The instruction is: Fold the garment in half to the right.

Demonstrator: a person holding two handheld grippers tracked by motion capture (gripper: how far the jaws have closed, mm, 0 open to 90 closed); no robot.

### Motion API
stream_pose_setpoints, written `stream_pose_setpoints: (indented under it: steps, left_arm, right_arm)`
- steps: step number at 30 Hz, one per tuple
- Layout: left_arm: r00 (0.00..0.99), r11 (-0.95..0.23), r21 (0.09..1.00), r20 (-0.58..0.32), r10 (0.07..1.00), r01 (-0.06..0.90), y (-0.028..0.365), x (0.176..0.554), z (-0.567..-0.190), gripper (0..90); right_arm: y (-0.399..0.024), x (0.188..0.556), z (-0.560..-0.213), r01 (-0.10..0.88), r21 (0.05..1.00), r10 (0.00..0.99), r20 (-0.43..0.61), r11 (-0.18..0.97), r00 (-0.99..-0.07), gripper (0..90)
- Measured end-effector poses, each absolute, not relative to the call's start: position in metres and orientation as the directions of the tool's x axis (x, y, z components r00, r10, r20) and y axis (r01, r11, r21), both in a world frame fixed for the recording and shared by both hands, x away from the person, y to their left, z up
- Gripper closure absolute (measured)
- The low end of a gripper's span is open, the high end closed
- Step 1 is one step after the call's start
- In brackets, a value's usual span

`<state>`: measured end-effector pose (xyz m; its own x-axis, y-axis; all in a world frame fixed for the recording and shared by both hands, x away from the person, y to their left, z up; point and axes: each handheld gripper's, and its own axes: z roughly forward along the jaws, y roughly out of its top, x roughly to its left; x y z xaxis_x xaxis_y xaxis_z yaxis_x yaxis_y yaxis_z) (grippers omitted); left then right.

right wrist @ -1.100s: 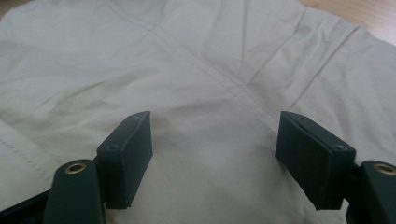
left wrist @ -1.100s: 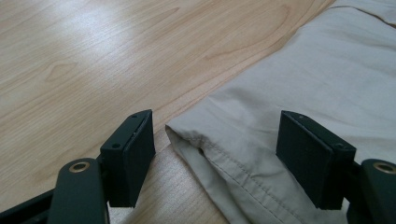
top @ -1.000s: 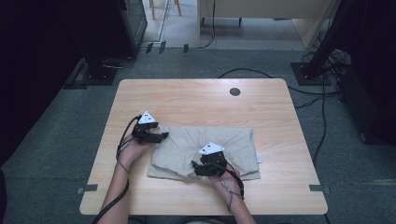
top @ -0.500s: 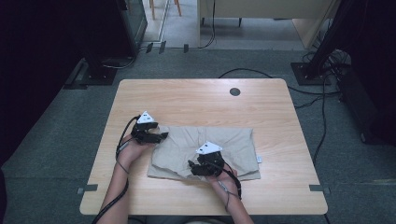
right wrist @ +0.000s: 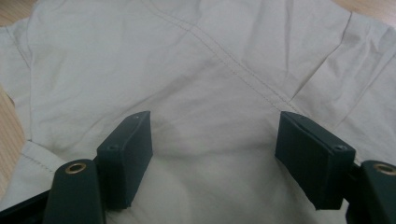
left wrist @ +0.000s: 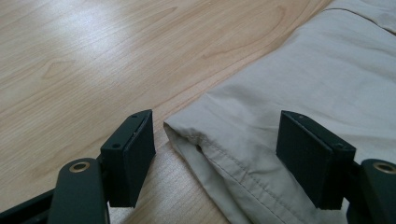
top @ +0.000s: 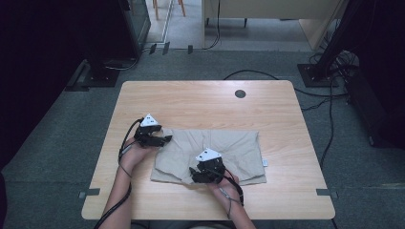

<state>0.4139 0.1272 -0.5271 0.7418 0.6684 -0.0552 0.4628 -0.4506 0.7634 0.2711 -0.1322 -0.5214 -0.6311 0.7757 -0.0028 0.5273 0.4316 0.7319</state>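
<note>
beige folded garment (top: pixel 215 150) lies flat on the tabletop (top: pixel 191 102), in the near half, its long side running from nine to three o'clock across the wood. i have the left claw (top: pixel 161 140) at the cloth's ten o'clock corner, jaws spread wide. in the left gripper view that stitched corner (left wrist: pixel 187 133) sits between the two pads, which stand clear of it, one over bare wood and one over fabric. my right claw (top: pixel 197 172) hangs over the garment's near edge, around six o'clock of the cloth, and its jaws are spread too. in the right gripper view a diagonal seam (right wrist: pixel 233 60) runs across the pale fabric beyond the pads, and nothing is pinched between them. both hands come in from six o'clock, well apart from each other.
</note>
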Motion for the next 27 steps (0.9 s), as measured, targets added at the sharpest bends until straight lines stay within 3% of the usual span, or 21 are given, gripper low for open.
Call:
stream_pose_setpoints:
  steps: [6, 20, 27]
  left_arm:
    - [0.743, -0.450, 0.764, -0.056, 0.667, 0.463, 0.127, 0.414, -0.527, 28.1]
    - [0.749, -0.455, 0.763, -0.057, 0.660, 0.459, 0.128, 0.414, -0.527, 28.1]
    - [0.751, -0.456, 0.764, -0.058, 0.657, 0.457, 0.129, 0.415, -0.527, 28.1]
  right_arm:
    - [-0.129, 0.272, -0.517, 0.535, 0.746, 0.775, 0.043, 0.395, -0.631, 26.9]
    - [-0.107, 0.275, -0.509, 0.511, 0.753, 0.754, 0.032, 0.413, -0.657, 27.0]
    - [-0.103, 0.274, -0.511, 0.526, 0.757, 0.767, 0.052, 0.388, -0.640, 32.2]
